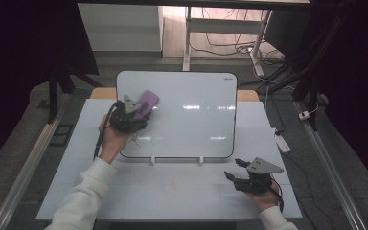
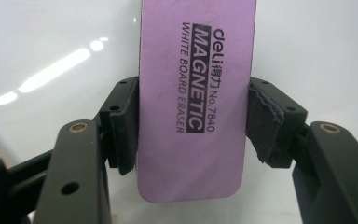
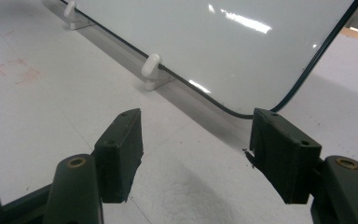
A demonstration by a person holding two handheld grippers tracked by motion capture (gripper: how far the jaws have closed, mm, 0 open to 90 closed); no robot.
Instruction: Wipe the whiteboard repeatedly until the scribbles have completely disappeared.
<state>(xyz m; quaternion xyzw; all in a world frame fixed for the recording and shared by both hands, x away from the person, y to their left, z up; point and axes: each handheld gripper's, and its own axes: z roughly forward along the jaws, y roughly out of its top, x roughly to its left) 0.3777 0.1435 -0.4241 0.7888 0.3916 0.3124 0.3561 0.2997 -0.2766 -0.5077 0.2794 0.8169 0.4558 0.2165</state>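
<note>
A purple whiteboard eraser [image 1: 147,101] printed "MAGNETIC WHITE BOARD ERASER" [image 2: 191,116] lies flat against the upper left of a white whiteboard [image 1: 191,120]. My left gripper [image 1: 141,111] is shut on the eraser, and in the left gripper view both pads [image 2: 123,135] press on its long edges. My right gripper [image 1: 233,168] rests low over the white table [image 1: 172,191] at the front right, just off the board's near right corner [image 3: 261,112]. In the right gripper view its jaws [image 3: 196,149] stand open with nothing between them.
Two white feet [image 1: 152,160] [image 1: 201,159] hold the board's front edge. Faint dark scribbles [image 1: 136,139] mark the board below the left gripper. A faint red square [image 1: 168,186] is drawn on the table. A power strip [image 1: 282,142] lies off the table's right edge.
</note>
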